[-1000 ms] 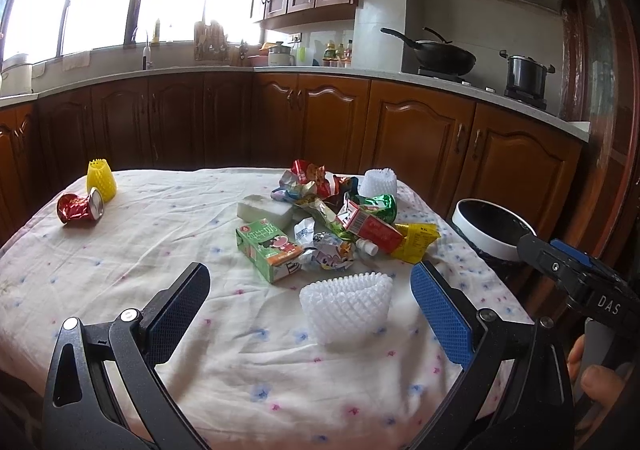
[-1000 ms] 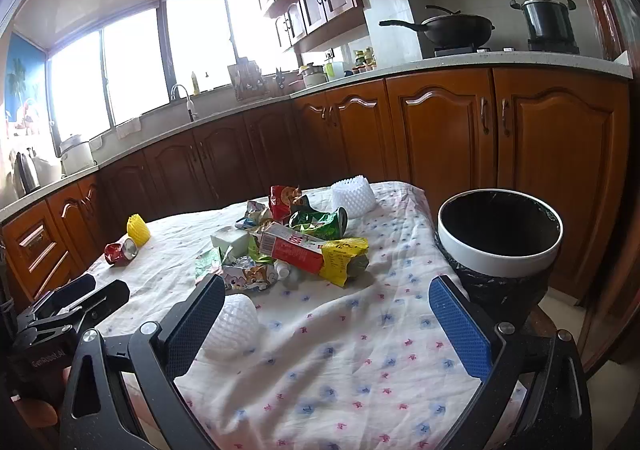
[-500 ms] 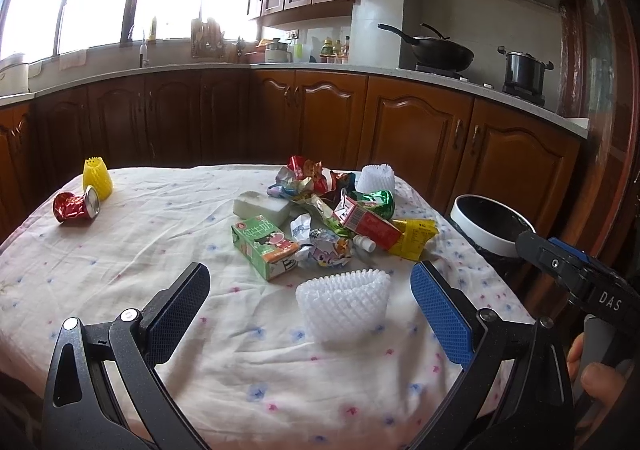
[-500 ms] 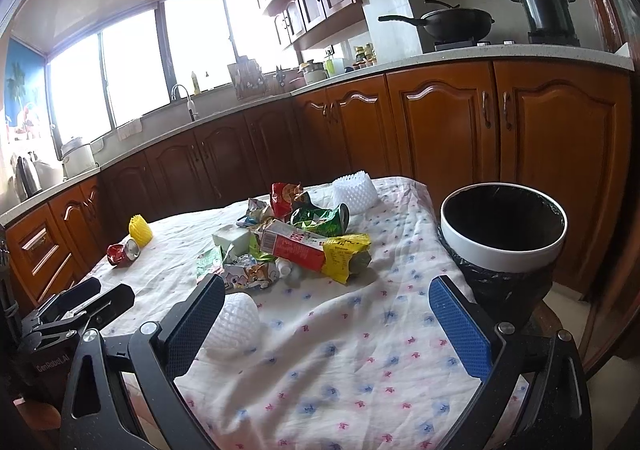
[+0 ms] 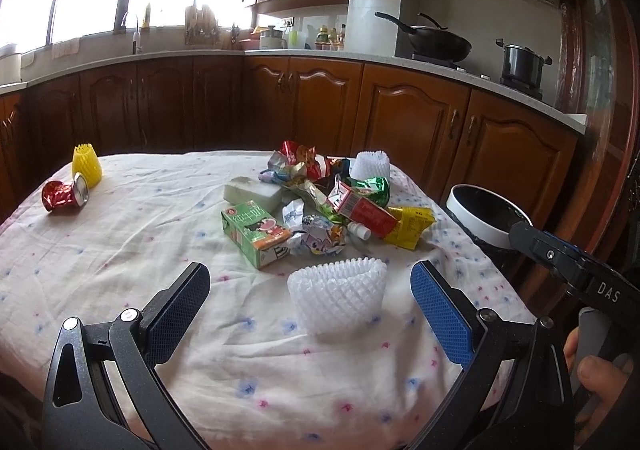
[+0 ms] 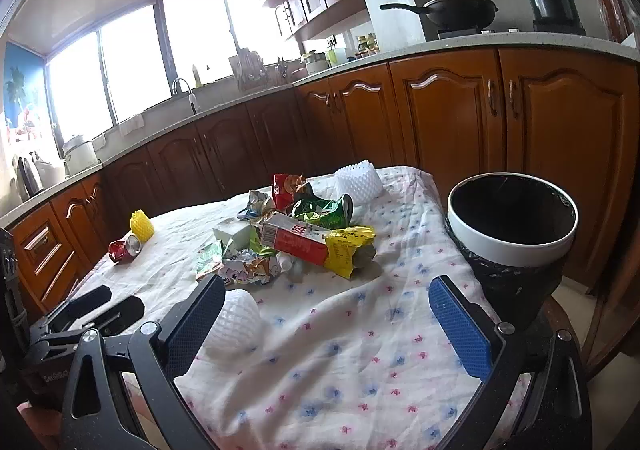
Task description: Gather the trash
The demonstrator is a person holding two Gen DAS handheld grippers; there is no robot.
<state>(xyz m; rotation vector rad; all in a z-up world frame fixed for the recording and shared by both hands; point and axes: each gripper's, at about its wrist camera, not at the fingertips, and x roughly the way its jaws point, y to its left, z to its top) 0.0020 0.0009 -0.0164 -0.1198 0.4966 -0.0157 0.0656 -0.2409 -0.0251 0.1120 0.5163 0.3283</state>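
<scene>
While both claws hang released and empty, a white foam net (image 5: 338, 296) sits just ahead between the left claw (image 5: 310, 304) fingers; the trash pile (image 6: 296, 238) lies beyond the right claw (image 6: 326, 322), bin (image 6: 512, 228) ahead-right.

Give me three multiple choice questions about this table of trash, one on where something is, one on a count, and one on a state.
1. Where is the bin?
A. at the table's right edge
B. on the counter
C. under the window

2. How many white foam nets are on the table?
A. one
B. two
C. four

3. How is the left tool?
A. shut on the green carton
B. open, holding nothing
C. shut on a can

Answers: 1 A, the bin stands against the cloth's right edge. 2 B, a near foam net and a far foam net. 3 B, its fingers stand wide apart either side of the near net.
</scene>
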